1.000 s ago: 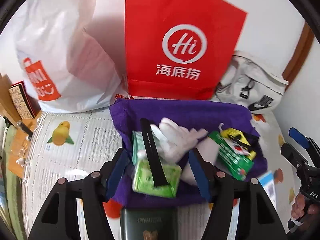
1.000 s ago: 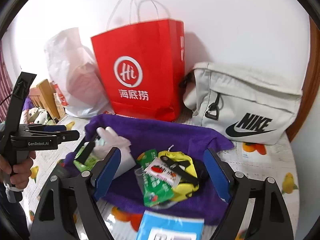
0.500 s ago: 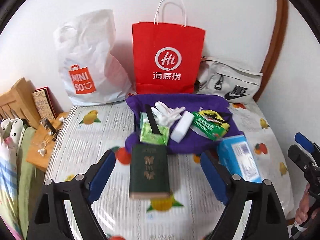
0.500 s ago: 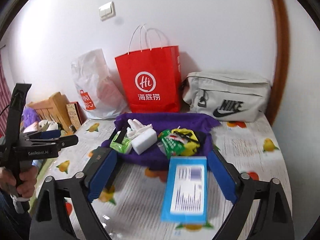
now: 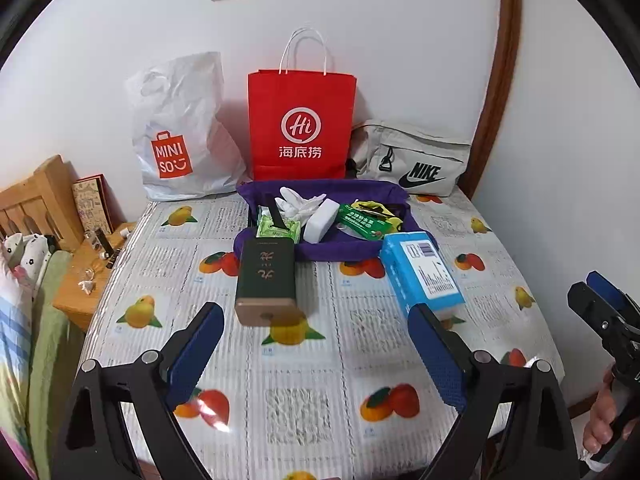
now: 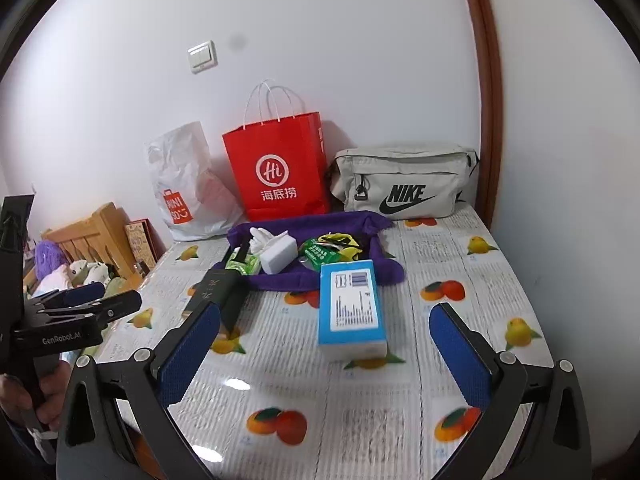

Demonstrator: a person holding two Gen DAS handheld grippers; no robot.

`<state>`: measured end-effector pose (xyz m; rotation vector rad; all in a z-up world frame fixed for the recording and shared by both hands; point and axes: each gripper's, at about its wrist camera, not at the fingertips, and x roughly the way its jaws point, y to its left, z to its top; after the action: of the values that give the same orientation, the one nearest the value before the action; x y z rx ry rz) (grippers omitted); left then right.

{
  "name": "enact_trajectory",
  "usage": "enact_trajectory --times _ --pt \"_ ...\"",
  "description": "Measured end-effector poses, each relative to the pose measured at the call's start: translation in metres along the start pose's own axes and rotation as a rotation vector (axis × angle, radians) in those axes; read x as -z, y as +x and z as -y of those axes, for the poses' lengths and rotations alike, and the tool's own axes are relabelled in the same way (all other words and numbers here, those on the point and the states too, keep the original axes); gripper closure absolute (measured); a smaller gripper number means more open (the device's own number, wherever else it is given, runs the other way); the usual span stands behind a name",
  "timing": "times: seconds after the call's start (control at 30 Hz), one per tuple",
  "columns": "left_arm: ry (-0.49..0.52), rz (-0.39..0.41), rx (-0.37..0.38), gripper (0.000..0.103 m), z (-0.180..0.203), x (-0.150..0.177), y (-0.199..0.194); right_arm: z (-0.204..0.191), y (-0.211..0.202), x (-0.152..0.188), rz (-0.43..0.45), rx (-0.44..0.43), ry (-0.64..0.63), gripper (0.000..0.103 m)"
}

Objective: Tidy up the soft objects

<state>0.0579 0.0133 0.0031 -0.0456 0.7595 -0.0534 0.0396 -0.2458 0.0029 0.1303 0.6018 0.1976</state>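
A purple cloth (image 5: 340,250) (image 6: 280,278) lies at the back of the table with white gloves (image 5: 298,202) (image 6: 262,237), a white block (image 5: 320,221) (image 6: 278,258), green tissue packs (image 5: 278,230) (image 6: 242,264) and green and yellow packets (image 5: 364,222) (image 6: 326,250) on it. A dark green box (image 5: 266,276) (image 6: 218,292) and a blue box (image 5: 422,272) (image 6: 352,304) lie in front of the cloth. My left gripper (image 5: 316,354) (image 6: 80,304) is open and empty above the near table. My right gripper (image 6: 324,354) (image 5: 600,300) is open and empty too.
A white Miniso bag (image 5: 180,132), a red paper bag (image 5: 300,120) and a grey Nike bag (image 5: 412,158) stand against the back wall. A wooden headboard and side table (image 5: 92,268) are at the left. The table edge curves at the right.
Both grippers have pulled back and up from the purple cloth toward the near table edge. The whole table now shows. Both stay open and empty.
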Motion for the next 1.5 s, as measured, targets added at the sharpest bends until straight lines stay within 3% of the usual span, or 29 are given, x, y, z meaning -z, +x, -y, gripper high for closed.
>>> enact_trajectory --times 0.3,0.6,1.5 --pt "0.002 0.029 -0.023 0.01 0.008 0.026 -0.028 -0.002 -0.036 0.023 0.034 0.015 -0.006 0.0" --pt "0.021 0.049 -0.024 0.01 0.017 0.031 -0.042 -0.005 -0.051 0.032 0.055 0.028 -0.024 0.0" --pt "0.006 0.049 -0.029 0.01 0.012 0.032 -0.044 -0.01 -0.053 0.034 0.052 0.018 -0.021 0.0"
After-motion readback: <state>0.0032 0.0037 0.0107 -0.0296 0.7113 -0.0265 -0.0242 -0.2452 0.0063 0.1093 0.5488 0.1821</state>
